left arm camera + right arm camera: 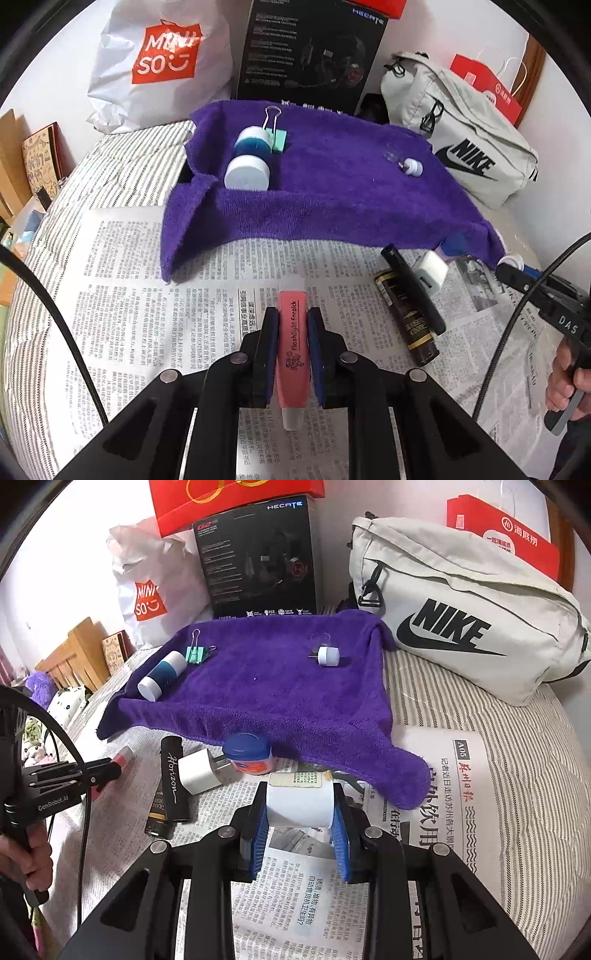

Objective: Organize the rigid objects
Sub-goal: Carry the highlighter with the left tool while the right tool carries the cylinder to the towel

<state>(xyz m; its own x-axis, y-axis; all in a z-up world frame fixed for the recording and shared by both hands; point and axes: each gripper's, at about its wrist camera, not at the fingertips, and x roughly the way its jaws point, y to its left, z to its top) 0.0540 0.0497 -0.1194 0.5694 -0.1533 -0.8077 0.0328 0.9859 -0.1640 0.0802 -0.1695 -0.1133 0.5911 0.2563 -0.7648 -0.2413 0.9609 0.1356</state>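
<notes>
Both tongs loaded over the newspaper (424, 849).
I've got left gripper (291, 325) clamping pink plastic flashlight earpick tube (293, 347); right gripper (300, 808) clamping white cylindrical bottle (299, 805).

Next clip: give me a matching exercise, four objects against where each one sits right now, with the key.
Things:
1. pink flashlight earpick
2. white roll
3. green binder clip
4. blue-lidded jar

Places:
A. on the purple towel, beside the blue-and-white bottle
B. between the fingers of the right gripper
C. on the newspaper at the towel's near edge, next to the white charger
D. between the fingers of the left gripper

Pairs: 1-D, 2-B, 3-A, 4-C
</notes>
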